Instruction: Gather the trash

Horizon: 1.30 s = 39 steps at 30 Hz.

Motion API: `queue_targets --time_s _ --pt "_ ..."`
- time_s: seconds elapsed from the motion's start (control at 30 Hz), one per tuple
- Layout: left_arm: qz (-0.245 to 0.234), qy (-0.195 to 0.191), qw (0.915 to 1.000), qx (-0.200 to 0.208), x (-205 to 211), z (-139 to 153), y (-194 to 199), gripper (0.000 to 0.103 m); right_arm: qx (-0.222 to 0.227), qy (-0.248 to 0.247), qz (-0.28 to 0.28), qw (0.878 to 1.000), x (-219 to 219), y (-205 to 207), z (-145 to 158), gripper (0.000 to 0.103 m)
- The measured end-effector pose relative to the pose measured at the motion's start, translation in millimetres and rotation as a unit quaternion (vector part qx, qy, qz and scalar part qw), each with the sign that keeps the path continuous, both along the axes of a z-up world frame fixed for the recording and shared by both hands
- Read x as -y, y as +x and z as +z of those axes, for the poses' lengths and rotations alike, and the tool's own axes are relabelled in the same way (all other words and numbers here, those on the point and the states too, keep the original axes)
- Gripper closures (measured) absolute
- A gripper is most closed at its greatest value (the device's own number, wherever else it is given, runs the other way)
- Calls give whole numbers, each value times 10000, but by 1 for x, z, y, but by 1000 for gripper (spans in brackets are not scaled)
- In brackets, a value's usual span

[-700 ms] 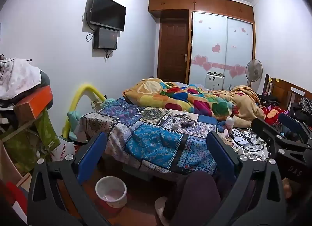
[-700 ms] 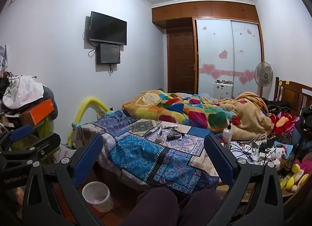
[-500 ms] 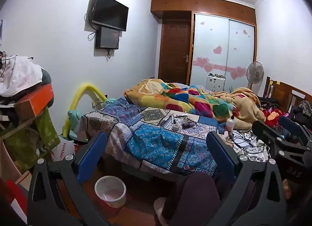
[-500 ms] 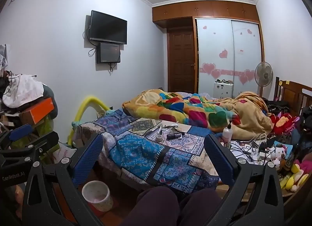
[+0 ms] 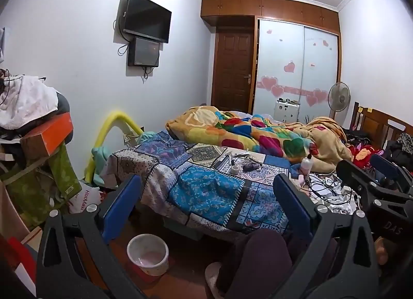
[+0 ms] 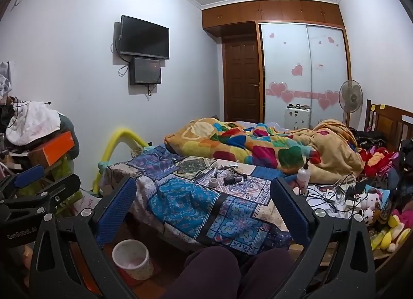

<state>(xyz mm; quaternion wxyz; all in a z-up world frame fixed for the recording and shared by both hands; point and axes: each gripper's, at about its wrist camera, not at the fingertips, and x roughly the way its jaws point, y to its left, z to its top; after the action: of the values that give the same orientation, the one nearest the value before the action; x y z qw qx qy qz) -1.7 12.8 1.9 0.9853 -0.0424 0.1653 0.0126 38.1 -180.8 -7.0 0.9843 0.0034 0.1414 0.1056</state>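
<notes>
Both grippers are open and hold nothing. My left gripper (image 5: 206, 195) frames the foot of a bed with a blue patchwork cover (image 5: 206, 190). My right gripper (image 6: 202, 203) frames the same cover (image 6: 191, 203). Each shows in the other's view: the right gripper (image 5: 366, 172) at the right edge, the left gripper (image 6: 49, 180) at the left edge. A small pale bin (image 5: 147, 253) (image 6: 131, 257) stands on the floor below the bed's near corner. On the cover lie a tape roll (image 5: 235, 170) (image 6: 213, 183) and a dark small item (image 5: 250, 167) (image 6: 232, 179).
The person's knees (image 6: 219, 268) in dark purple trousers fill the bottom centre. A white pump bottle (image 6: 303, 174), tangled cables (image 6: 333, 193) and soft toys (image 6: 371, 201) crowd the bed's right side. A cluttered shelf with an orange box (image 5: 49, 134) stands left. A colourful blanket (image 5: 258, 136) lies beyond.
The left wrist view has swung very slightly to the left. Both grippers stay wide open, and nothing on the bed or floor has moved.
</notes>
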Motion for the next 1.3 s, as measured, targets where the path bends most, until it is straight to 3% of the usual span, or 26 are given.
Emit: queue_targets --time_s 1.3 --pt "177 -42 9998 -81 -6 -7 -1 0 -29 -10 72 10000 -10 -4 1 0"
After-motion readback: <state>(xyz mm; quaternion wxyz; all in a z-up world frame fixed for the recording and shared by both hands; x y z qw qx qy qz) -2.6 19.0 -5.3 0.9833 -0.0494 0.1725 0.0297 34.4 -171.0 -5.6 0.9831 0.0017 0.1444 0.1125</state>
